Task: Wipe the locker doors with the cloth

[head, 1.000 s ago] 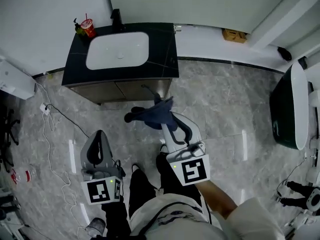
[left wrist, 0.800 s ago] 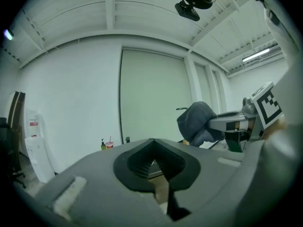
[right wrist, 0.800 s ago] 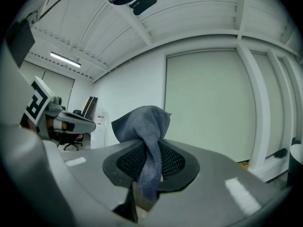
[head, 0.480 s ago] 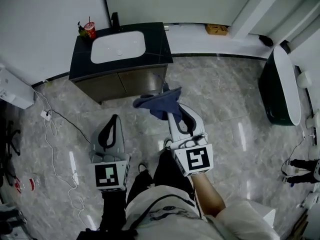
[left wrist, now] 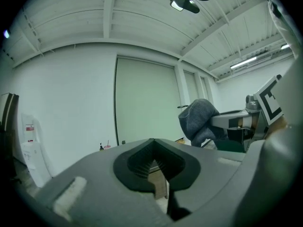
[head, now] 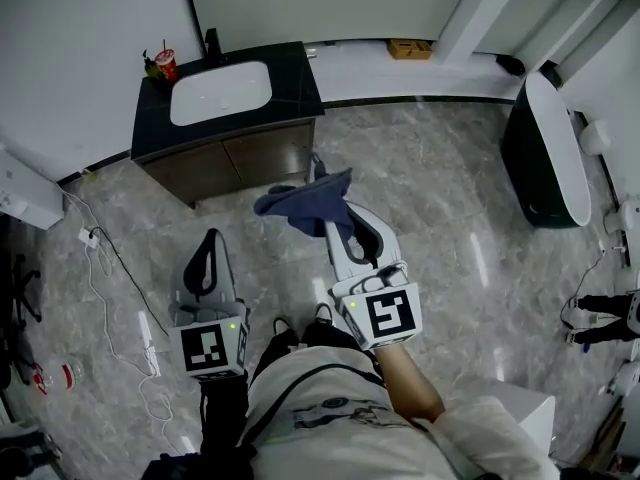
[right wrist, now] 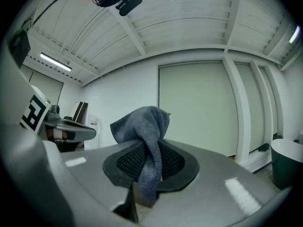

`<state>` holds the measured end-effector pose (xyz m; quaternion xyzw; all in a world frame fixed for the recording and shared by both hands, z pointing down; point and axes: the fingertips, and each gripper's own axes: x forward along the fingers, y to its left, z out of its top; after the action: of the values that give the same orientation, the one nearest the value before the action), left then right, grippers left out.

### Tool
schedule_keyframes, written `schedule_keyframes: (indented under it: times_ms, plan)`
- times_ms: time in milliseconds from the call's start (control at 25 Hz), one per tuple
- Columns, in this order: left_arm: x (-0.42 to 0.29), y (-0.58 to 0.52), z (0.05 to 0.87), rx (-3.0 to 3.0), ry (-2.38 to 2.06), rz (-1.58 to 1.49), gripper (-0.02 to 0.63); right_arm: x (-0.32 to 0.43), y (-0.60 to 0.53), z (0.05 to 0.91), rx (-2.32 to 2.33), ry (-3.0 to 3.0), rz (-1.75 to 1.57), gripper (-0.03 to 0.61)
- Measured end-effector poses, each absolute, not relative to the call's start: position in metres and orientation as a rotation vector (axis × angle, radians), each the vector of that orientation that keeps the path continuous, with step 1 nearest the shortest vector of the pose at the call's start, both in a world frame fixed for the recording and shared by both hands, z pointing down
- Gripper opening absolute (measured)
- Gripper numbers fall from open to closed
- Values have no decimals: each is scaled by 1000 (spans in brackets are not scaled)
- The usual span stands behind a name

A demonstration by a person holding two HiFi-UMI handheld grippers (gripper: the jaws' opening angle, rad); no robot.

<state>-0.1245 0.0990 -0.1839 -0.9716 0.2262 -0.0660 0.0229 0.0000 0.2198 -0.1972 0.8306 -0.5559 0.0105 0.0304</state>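
- Right hand-held gripper (head: 333, 226): jaws narrow, clamped on the dark blue cloth (head: 303, 204).
- Cloth bunched just above the jaw tips, one fold hanging down between the pads.
- Left hand-held gripper (head: 209, 240): jaws together, nothing between them; beside the right one, apart from the cloth.
- Ahead of both: dark surface (head: 298, 80) with a white basin (head: 220, 92).

The head view looks steeply down from above the person (head: 320, 418) onto the left gripper (head: 207, 243), right gripper (head: 340, 230) and sink counter (head: 295, 78). The 2 gripper views ride close behind their jaws, facing level toward a pale wall panel (left wrist: 147, 103). All 3 views share the cloth (head: 305, 200).
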Motion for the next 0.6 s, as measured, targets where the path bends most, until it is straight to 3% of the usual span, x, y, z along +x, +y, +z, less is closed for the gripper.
schedule_keyframes:
  times_ms: [600]
  plan:
    - [-123, 100, -200, -2973, 729, -159, 2, -5, 218, -209, 2523, -1754, -44, 65]
